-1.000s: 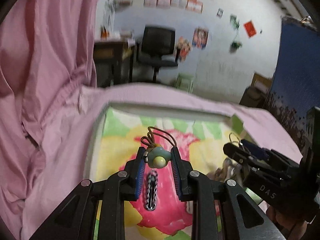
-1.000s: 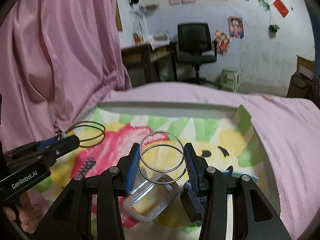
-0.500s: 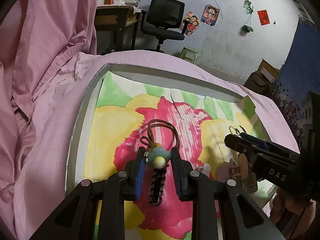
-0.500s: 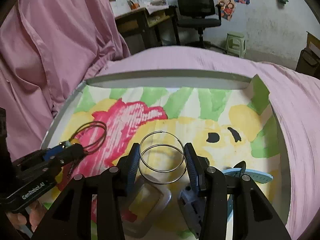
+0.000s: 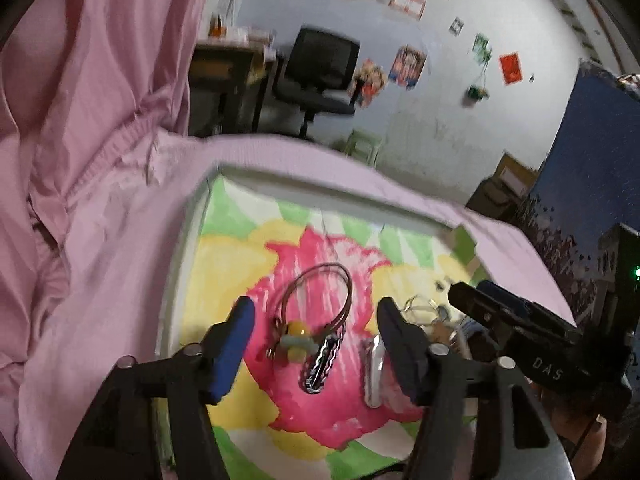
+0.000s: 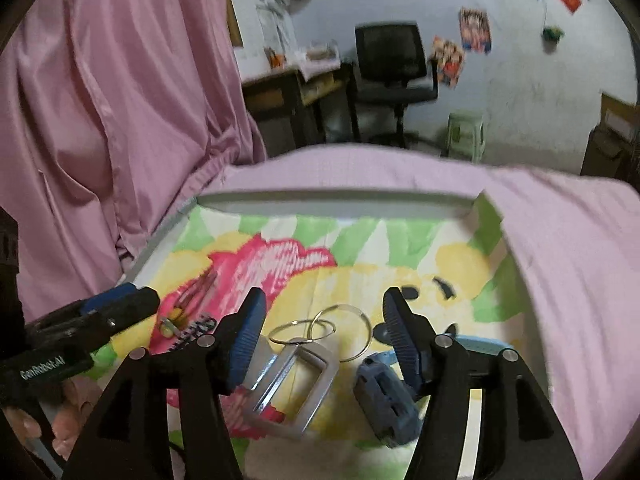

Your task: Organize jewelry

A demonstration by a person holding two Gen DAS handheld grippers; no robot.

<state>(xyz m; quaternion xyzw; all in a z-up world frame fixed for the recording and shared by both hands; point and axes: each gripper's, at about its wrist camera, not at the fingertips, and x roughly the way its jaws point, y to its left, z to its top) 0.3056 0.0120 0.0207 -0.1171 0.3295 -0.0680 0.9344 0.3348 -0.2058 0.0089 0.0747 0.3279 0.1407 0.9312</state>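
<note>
**Both pieces set down, both tools spread wide**

We start at the left, where our left gripper stands with its jaws far apart and nothing between them. Just ahead of it, the brown cord bracelet with its yellow and pale green bead lies flat on the pink flower of the painted tray. Touching its right side we see a small black-and-white patterned clip. Further right, a silver rectangular buckle rests on the tray floor, and the two thin silver hoops lie overlapping at its far end. Our right gripper hangs over them, jaws likewise wide and gripping nothing. Right again sits a grey-blue watch with a light blue strap, close to the right finger.

We judge that this is the release step: each piece now sits in the tray, loose. Next, we think, each tool must lift clear without snagging a cord or a hoop, then seek another piece. Whether any jewelry waits outside the tray we cannot tell; the pink cloth around it shows none.
</note>
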